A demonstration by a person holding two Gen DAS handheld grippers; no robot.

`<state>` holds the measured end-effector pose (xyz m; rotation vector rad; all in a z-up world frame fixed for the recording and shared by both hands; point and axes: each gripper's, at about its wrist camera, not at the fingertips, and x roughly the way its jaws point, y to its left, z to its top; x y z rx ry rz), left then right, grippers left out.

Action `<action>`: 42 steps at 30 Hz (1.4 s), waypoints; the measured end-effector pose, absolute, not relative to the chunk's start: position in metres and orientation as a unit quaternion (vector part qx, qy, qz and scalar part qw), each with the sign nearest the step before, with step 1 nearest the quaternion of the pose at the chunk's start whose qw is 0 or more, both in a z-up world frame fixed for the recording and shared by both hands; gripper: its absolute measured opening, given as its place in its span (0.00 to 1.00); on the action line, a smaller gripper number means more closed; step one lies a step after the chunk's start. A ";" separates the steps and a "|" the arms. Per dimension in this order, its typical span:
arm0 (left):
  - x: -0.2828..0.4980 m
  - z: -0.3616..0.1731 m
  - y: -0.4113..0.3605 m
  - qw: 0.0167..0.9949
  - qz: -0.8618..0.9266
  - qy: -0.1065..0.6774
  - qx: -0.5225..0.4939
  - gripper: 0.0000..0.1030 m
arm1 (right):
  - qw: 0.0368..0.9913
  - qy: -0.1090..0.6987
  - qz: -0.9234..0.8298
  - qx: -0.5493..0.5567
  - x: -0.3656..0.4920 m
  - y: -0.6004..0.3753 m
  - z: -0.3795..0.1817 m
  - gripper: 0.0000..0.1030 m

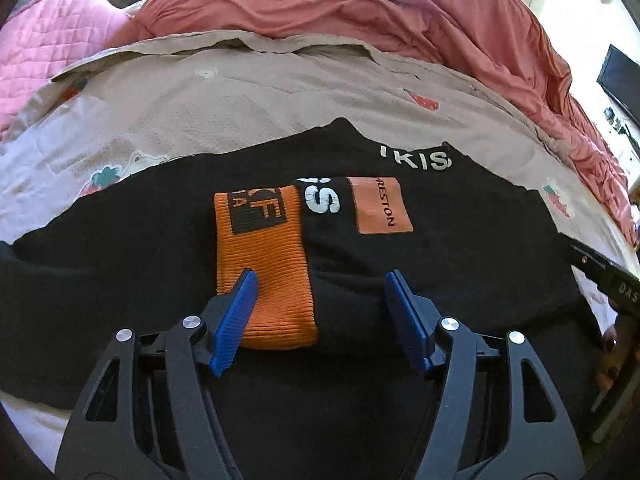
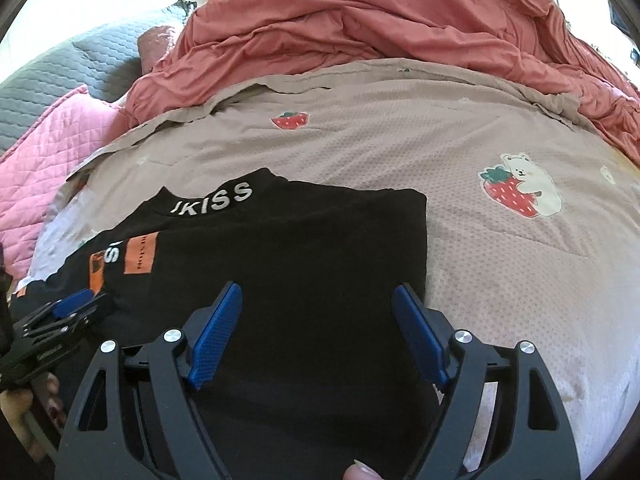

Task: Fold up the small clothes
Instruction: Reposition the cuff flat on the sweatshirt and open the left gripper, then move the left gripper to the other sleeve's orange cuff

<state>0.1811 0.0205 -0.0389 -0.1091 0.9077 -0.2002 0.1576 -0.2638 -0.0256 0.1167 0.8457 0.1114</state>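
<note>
A black garment (image 1: 460,264) with white lettering, an orange ribbed cuff (image 1: 264,268) and an orange patch (image 1: 380,210) lies partly folded on the bed. My left gripper (image 1: 322,280) is open and empty, low over the garment's near edge, its left pad over the cuff. My right gripper (image 2: 318,294) is open and empty above the garment's right part (image 2: 320,240). The left gripper also shows in the right wrist view (image 2: 80,300) at the far left. The right gripper's body shows at the right edge of the left wrist view (image 1: 608,276).
The bed has a beige cover (image 2: 440,152) printed with strawberries and a bear (image 2: 524,188). A crumpled red duvet (image 2: 380,20) is heaped at the back. A pink quilted pillow (image 1: 60,52) and a grey quilt (image 2: 60,76) lie at the back left.
</note>
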 end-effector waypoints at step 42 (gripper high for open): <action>0.122 -0.005 0.063 0.917 -0.064 0.383 -0.093 0.91 | 0.897 0.427 0.105 0.039 0.114 -0.250 -0.008 0.92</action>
